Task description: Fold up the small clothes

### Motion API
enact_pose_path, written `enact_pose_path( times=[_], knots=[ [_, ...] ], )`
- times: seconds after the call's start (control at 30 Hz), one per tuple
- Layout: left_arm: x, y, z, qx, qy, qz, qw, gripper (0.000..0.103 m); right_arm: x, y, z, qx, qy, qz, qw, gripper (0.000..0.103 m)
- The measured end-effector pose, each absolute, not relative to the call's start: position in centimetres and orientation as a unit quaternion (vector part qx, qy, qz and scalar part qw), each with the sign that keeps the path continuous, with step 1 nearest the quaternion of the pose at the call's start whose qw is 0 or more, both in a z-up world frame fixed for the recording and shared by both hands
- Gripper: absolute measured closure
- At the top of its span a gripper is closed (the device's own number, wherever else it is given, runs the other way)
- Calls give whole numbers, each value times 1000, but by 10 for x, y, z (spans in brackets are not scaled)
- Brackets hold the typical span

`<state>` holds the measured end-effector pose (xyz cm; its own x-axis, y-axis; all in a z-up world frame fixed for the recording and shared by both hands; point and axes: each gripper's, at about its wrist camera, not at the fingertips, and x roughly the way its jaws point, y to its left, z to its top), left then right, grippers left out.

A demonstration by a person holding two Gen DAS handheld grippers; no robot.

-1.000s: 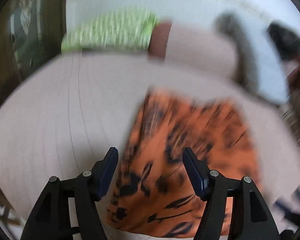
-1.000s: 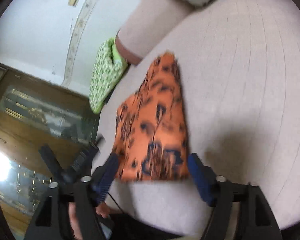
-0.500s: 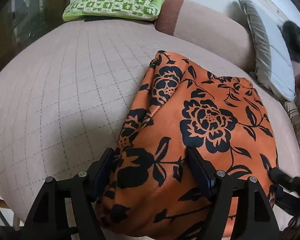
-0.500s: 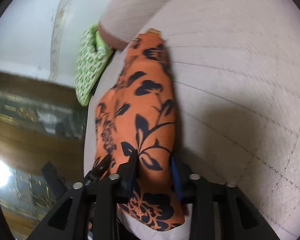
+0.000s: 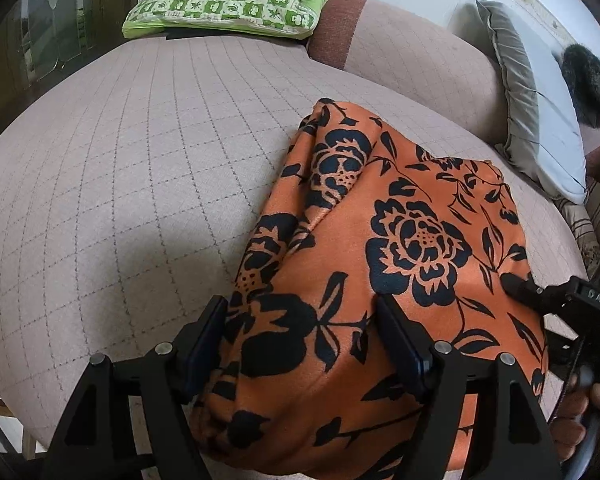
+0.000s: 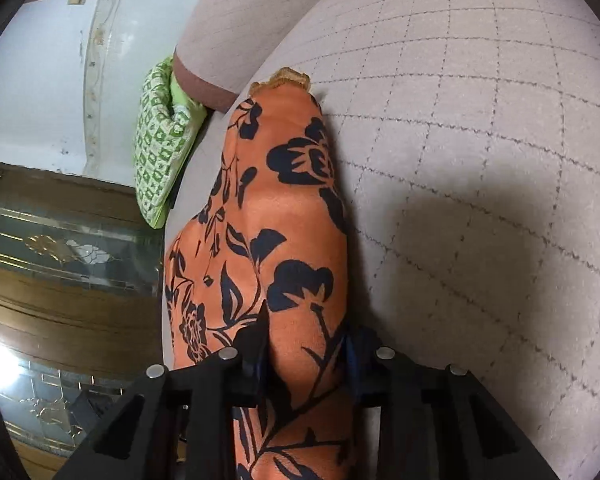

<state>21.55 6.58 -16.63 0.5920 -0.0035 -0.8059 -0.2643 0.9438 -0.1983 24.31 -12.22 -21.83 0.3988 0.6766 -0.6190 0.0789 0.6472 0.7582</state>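
The orange flowered cloth point(image 5: 388, 264) is spread on the quilted sofa seat point(image 5: 120, 168), its near edge at six o'clock in both views. Since half a second ago, little has been altered: the right gripper point(image 6: 304, 344) is kept pinched on a raised fold of the cloth, while the left gripper point(image 5: 300, 344) is held spread, jaws straddling the fabric without clamping. A second ago both were spread. One edge is judged secured; the left grasp is judged still needed.
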Motion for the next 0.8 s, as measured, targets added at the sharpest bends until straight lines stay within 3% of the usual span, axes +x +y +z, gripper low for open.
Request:
enact_pose_path(
  times=[0.03,0.07,0.1,0.13,0.3,0.33,0.37,0.47,0.53,0.57,0.67,0.73,0.8],
  knots=[
    [214,67,-166,-154,445,75,879,26,242,-121,-212,368,509,202,752,65],
    [214,68,-165,-158,445,74,878,26,245,-119,-206,366,511,202,751,54],
    [215,68,-167,-160,446,72,878,26,248,-119,-202,372,510,205,748,34],
    [215,68,-168,-160,446,72,878,26,250,-123,-197,383,496,203,752,30],
    [215,70,-170,-162,447,71,877,25,280,-137,-207,433,468,191,746,29],
    [215,71,-171,-163,447,71,877,24,293,-125,-217,394,505,205,740,35],
    [215,72,-171,-164,447,71,877,24,300,-116,-225,369,527,208,737,74],
    [215,74,-172,-166,448,72,876,22,295,-109,-207,326,512,203,768,78],
    [215,76,-173,-173,448,72,874,22,296,-104,-207,308,509,190,781,77],
    [216,76,-174,-174,450,71,873,22,298,-109,-217,326,514,184,772,68],
    [215,76,-174,-174,448,70,874,22,290,-130,-228,408,503,200,735,58],
    [214,81,-176,-187,449,64,872,21,276,-128,-207,365,509,193,755,42],
    [212,85,-176,-201,450,64,868,21,254,-127,-180,310,485,174,799,39]
  ],
)
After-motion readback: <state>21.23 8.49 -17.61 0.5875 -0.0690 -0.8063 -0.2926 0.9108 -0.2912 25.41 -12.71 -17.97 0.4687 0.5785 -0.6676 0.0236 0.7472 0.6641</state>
